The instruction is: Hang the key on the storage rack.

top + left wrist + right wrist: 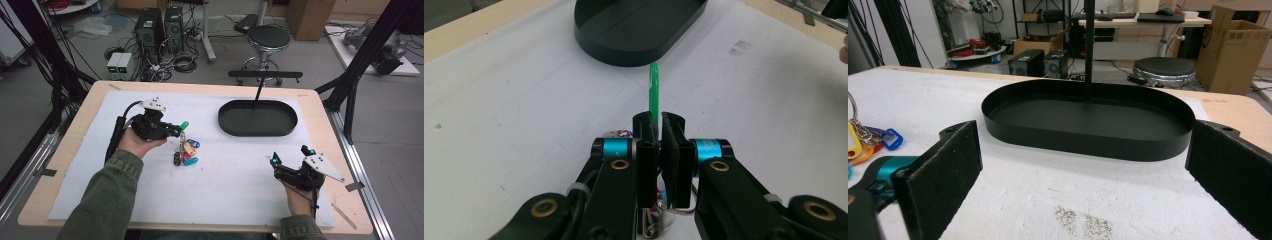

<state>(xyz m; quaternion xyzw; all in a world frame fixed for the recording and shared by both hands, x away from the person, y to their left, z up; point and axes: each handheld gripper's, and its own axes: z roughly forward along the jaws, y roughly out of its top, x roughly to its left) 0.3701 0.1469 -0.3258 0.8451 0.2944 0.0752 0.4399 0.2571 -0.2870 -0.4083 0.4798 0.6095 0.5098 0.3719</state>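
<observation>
L fingers (659, 131) clamped on flat green plastic key tag (654, 90), key bunch hanging; tag's long axis aims at black oval tray (639, 30). R fingers (1083, 165) wide open, empty.

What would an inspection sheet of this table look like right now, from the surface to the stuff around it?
Surface: wooden table under a white mat; a few dark specks on the mat.
Job's things: bunch of coloured key tags, lifted by its green tag; black oval tray with an upright post, nothing in it.
Clutter: nothing seen on the mat.
Grippers: left gripper shut on the green tag; right gripper open, resting on the mat near the tray.
Cables: one black cable trails from the left gripper; tangled leads on the floor.
Surroundings: stool, computer towers, cardboard box.
</observation>
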